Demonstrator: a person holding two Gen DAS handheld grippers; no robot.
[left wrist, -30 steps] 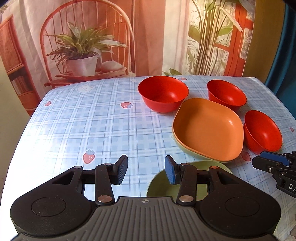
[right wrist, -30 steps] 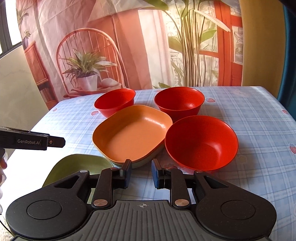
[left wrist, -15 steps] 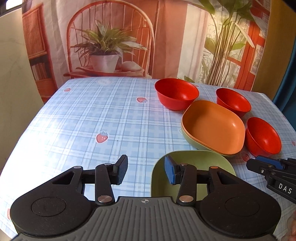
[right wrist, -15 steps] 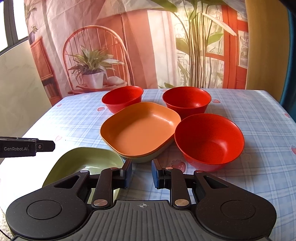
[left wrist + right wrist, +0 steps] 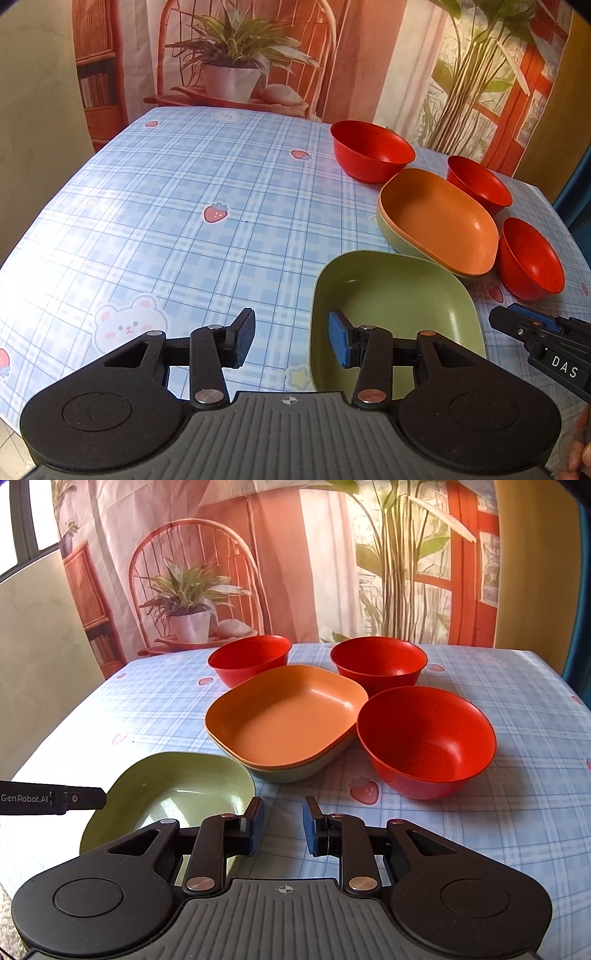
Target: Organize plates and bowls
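An orange plate [image 5: 288,716] sits nested in a green plate [image 5: 299,771] at the table's middle; the orange plate also shows in the left wrist view [image 5: 439,221]. A single green plate [image 5: 391,306] lies near the front edge, also in the right wrist view [image 5: 177,786]. Three red bowls stand around the stack: near right [image 5: 424,738], far right [image 5: 376,664], far left [image 5: 251,661]. My left gripper [image 5: 291,343] is open and empty, its right finger over the green plate's left rim. My right gripper [image 5: 282,825] is open and empty, just right of that plate.
The table has a blue checked cloth [image 5: 177,206] with strawberry prints. A printed backdrop [image 5: 295,554] hangs behind the far edge. The cloth's left half [image 5: 147,258] holds no dishes.
Both grippers have pulled back and risen, so the single green plate shows more fully. The right gripper's jaws have opened a little wider. No dishes moved.
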